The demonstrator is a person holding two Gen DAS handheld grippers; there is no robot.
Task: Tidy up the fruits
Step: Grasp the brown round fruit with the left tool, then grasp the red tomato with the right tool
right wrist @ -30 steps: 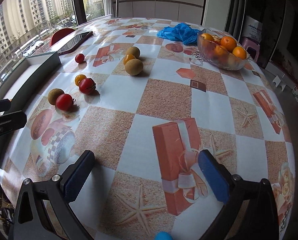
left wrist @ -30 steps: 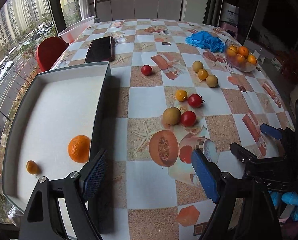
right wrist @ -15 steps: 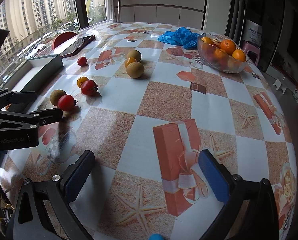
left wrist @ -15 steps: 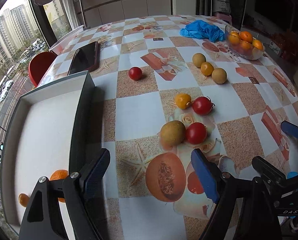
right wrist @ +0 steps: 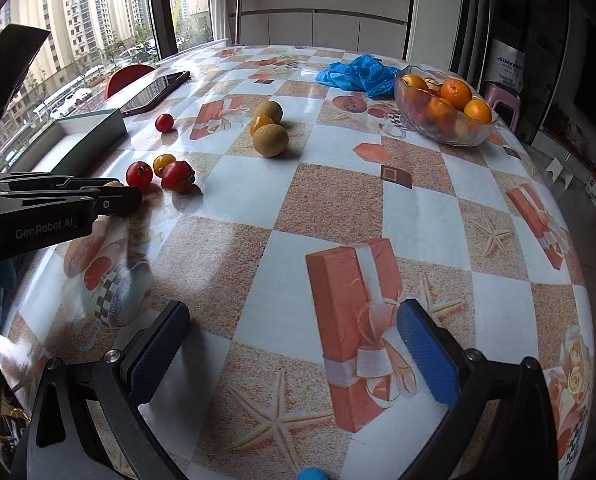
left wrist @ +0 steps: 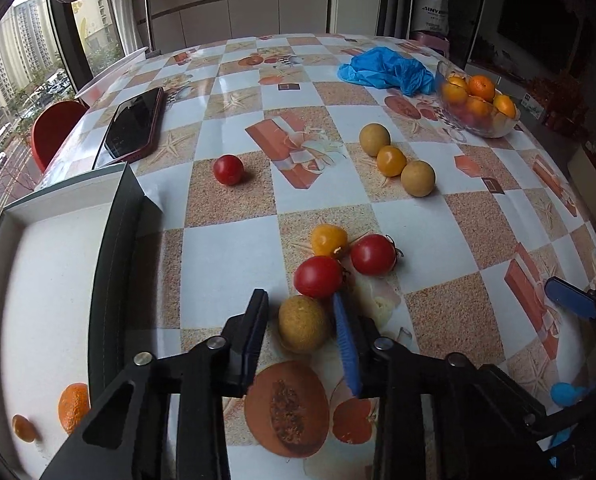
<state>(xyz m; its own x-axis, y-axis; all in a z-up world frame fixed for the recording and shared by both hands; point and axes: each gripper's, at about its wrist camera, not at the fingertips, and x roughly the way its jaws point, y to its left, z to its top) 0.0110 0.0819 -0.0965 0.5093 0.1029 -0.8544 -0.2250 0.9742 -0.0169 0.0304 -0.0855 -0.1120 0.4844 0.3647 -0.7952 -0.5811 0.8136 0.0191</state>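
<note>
Left wrist view: left gripper low over the table, fingers set around a yellow-brown fruit, right blue pad at its side, left pad a sliver off; not yet clamped, jaws apart. At 12 o'clock of that fruit, touching it, a red tomato; at 1 o'clock a second red tomato; a small yellow tomato behind the pair. Far at 11 o'clock a lone red tomato beside a phone. At 1 o'clock, well apart, a row of three round fruits, then a glass bowl of oranges. At 9 o'clock a white tray holding an orange and a smaller fruit.

Right wrist view: right gripper wide apart, holding nothing, over bare tablecloth. Blue gloves at 12 o'clock.
</note>
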